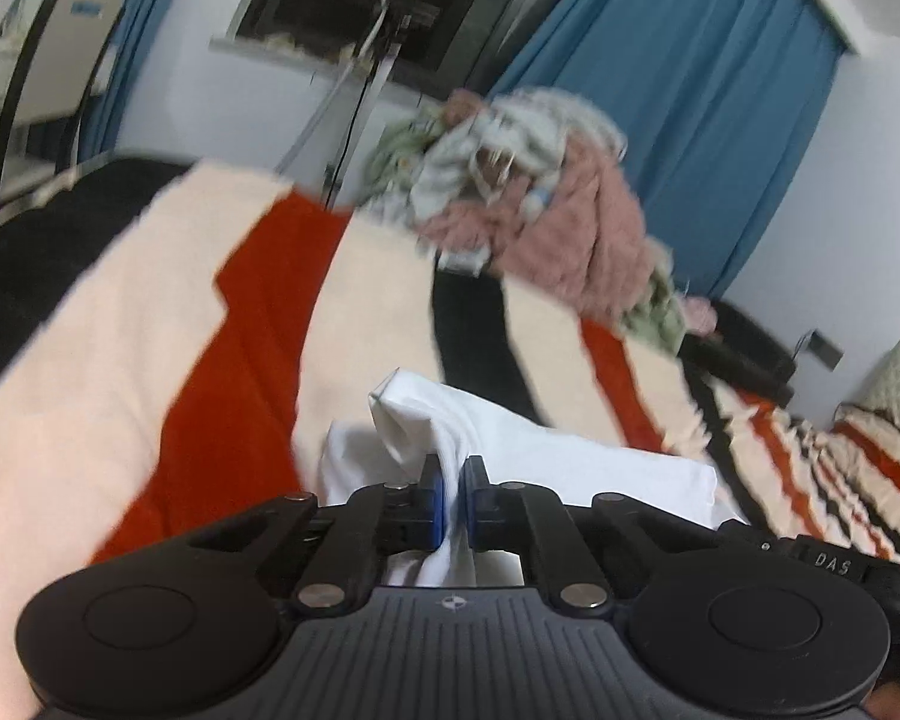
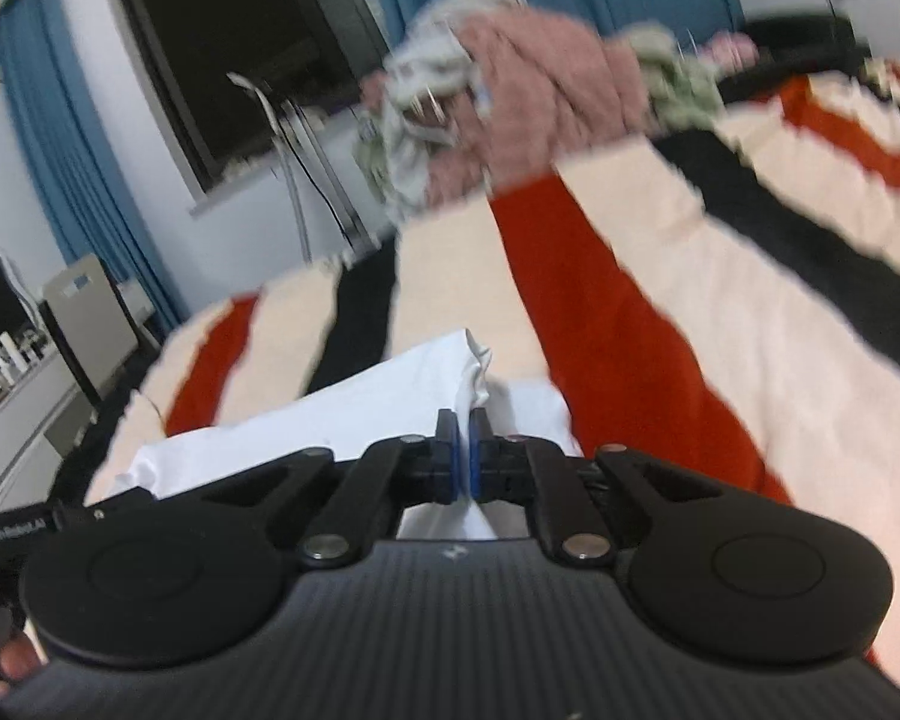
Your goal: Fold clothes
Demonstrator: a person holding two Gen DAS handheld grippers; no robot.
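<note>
A white garment [image 1: 570, 462] hangs between my two grippers above the striped bed. My left gripper [image 1: 453, 468] is shut on a bunched edge of it, cloth sticking up past the blue pads. My right gripper [image 2: 463, 423] is shut on the other end of the white garment [image 2: 354, 408], which stretches away to the left in the right wrist view. A pile of clothes [image 1: 534, 192], pink and pale green, lies at the far side of the bed; it also shows in the right wrist view [image 2: 510, 96].
The bed is covered by a cream, red and black striped blanket [image 1: 150, 360]. Blue curtains [image 1: 690, 90] and a dark window are behind. A chair [image 1: 48, 78] and desk stand at the left. A white cabinet [image 2: 24, 414] stands left of the bed.
</note>
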